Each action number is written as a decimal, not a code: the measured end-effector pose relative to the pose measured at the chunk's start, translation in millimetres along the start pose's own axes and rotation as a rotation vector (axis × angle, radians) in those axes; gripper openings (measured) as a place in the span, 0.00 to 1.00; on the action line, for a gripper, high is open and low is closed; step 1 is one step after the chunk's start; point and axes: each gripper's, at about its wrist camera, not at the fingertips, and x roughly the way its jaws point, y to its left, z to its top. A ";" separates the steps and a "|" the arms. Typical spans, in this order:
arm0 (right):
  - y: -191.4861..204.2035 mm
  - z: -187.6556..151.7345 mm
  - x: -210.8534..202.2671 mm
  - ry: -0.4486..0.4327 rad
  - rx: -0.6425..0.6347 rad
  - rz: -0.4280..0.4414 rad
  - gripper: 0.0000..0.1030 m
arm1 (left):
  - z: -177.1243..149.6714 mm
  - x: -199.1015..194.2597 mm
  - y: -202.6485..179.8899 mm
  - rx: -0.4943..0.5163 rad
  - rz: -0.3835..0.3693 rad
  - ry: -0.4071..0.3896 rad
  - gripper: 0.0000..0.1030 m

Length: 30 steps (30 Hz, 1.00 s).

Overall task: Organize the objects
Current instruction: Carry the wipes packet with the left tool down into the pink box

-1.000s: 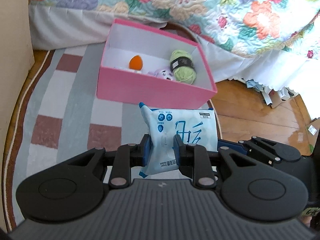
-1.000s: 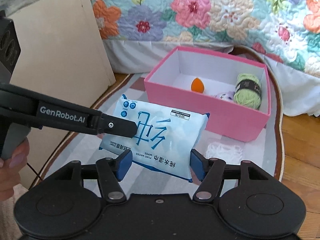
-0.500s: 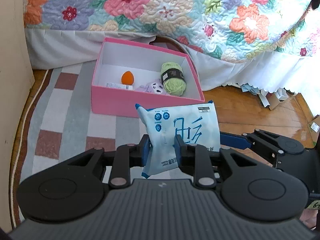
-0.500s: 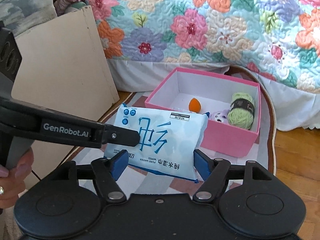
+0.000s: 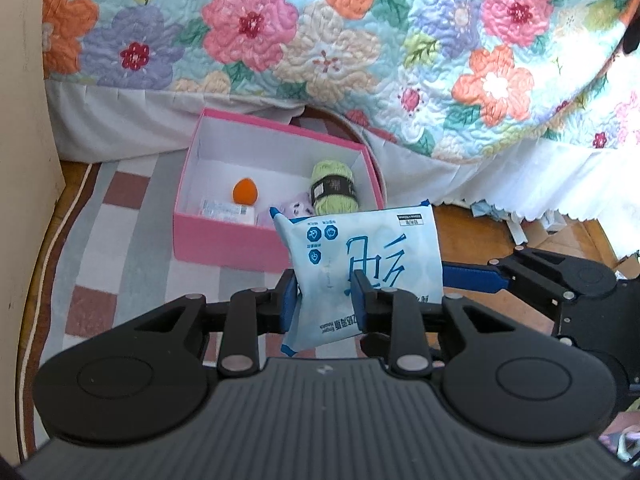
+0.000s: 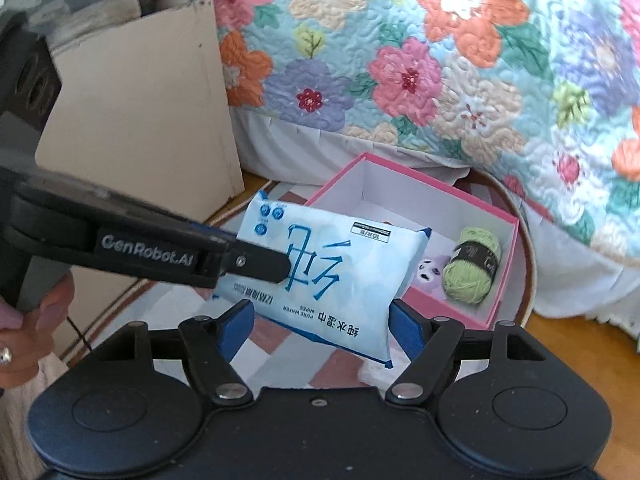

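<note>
A light-blue pack of wet wipes (image 5: 360, 256) hangs in the air in front of the pink box (image 5: 224, 244). My left gripper (image 5: 324, 296) is shut on the pack's lower left part; its jaws are easing open while the pads still press on it. From the right wrist view, the left gripper's finger (image 6: 256, 266) lies across the pack (image 6: 332, 264). My right gripper (image 6: 322, 316) is open, one blue finger off each short end of the pack, not pressing. In the box (image 6: 508, 264) lie green yarn (image 5: 334, 190), an orange sponge (image 5: 245, 191) and a lilac plush toy (image 5: 296, 210).
A bed with a floral quilt (image 5: 320, 40) and white skirt stands behind the box. A checked rug (image 5: 120, 240) lies under the box, with wooden floor (image 5: 480, 232) to the right. A beige board (image 6: 140, 120) stands at the left. A person's hand (image 6: 24, 320) holds the left gripper.
Both grippers have risen with the wipes pack, so the box now sits lower and farther off. The right gripper's fingers have spread wider around the pack.
</note>
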 end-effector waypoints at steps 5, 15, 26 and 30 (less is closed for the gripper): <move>-6.0 17.0 -0.1 0.036 -0.070 -0.001 0.77 | 16.4 -0.1 0.5 -0.002 -0.026 -0.036 0.26; -45.0 33.6 26.1 -0.076 0.066 0.004 0.73 | 58.0 39.0 1.3 0.032 -0.007 -0.017 0.26; -90.8 54.2 63.4 -0.048 0.132 -0.058 0.39 | 93.7 103.6 12.7 -0.025 0.000 0.027 0.26; -108.3 50.8 95.9 -0.037 0.240 -0.052 0.39 | 89.6 134.5 14.3 -0.041 0.052 0.024 0.26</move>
